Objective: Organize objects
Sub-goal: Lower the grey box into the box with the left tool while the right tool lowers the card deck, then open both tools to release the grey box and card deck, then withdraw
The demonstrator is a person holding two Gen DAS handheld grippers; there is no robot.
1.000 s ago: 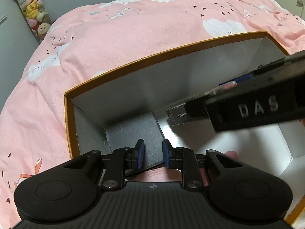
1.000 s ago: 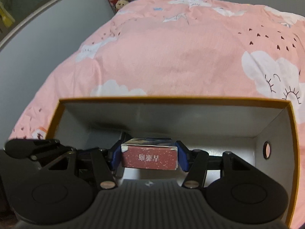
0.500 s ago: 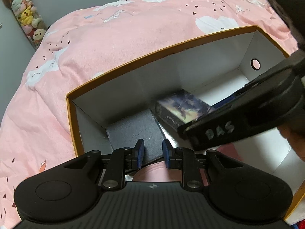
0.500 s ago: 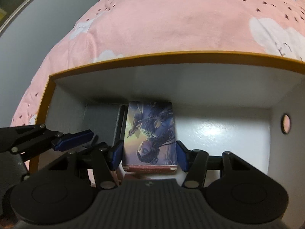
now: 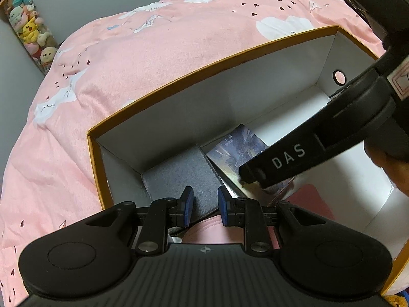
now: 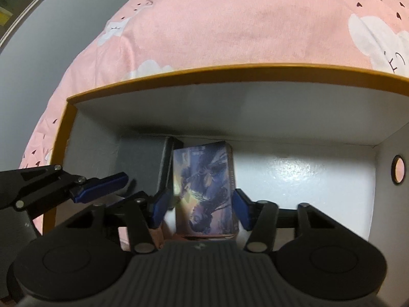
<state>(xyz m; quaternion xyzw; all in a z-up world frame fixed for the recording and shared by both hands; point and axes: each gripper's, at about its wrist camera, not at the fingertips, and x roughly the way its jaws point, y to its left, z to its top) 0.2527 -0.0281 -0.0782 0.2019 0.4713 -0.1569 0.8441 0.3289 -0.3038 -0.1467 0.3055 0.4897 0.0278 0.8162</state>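
Note:
An open cardboard box with an orange rim lies on a pink bed. On its white floor lie a dark grey flat case in the left corner and a small picture-printed box beside it. My right gripper is open, its pads standing a little clear of the picture box on either side. It shows as a black body marked DAS in the left wrist view. My left gripper hovers over the near part of the grey case, its jaws narrowly apart and holding nothing.
The pink cloud-print bedspread surrounds the box. A tube of plush toys stands by the grey wall at far left. The box's right wall has a round hole. A pink item lies on the box floor near me.
My right gripper lowered the picture box into the cardboard box, laid it flat beside the grey case, and opened off it. My left gripper has hardly moved.

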